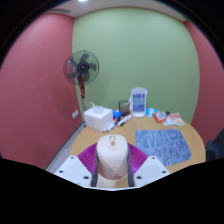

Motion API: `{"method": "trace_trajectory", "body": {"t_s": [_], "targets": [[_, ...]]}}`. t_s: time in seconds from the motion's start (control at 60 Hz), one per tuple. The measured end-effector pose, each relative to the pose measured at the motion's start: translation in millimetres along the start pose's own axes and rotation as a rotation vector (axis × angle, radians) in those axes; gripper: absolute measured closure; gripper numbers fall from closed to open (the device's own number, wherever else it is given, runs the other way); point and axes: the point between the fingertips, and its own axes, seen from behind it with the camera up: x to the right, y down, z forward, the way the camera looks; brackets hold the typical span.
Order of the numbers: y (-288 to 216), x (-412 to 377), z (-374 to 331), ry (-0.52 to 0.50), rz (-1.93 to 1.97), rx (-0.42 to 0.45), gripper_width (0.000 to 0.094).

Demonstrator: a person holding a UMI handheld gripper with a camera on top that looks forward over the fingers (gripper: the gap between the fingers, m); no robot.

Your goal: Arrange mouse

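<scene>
Beige mouse held between gripper fingers — purple pads pressed against both its sides, fingers closed narrow on it. Mouse seen raised above near edge of round wooden table, not resting on it. Blue mat laid on table, ahead and right of fingers. White box set at far left of table; blue-white container behind — small items beside it unclear. Standing fan placed by pink wall, green wall beyond.
</scene>
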Motion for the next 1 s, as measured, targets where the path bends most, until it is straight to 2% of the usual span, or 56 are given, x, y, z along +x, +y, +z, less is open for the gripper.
{"method": "trace_trajectory", "body": {"t_s": [0.15,0.217,0.283,0.367,0.533,0.683,0.733,0.8,0.817,1.0], "targets": [[-101,73,26,0.030,0.061,0.136,0.0533],[-113,122,49,0.065,0.066,0.131,0.0535],[-101,172,78,0.110,0.075,0.095,0.0537],[-58,223,118,0.157,0.057,0.007,0.0535],[30,266,171,0.172,0.023,-0.157,0.0524],[67,273,181,0.175,0.042,-0.246,0.0416],[68,272,178,0.175,0.046,-0.249,0.0343],[60,269,171,0.165,0.040,-0.229,0.0172],[58,268,168,0.164,0.038,-0.227,0.0081],[35,261,117,0.209,0.004,-0.196,0.0098]]}}
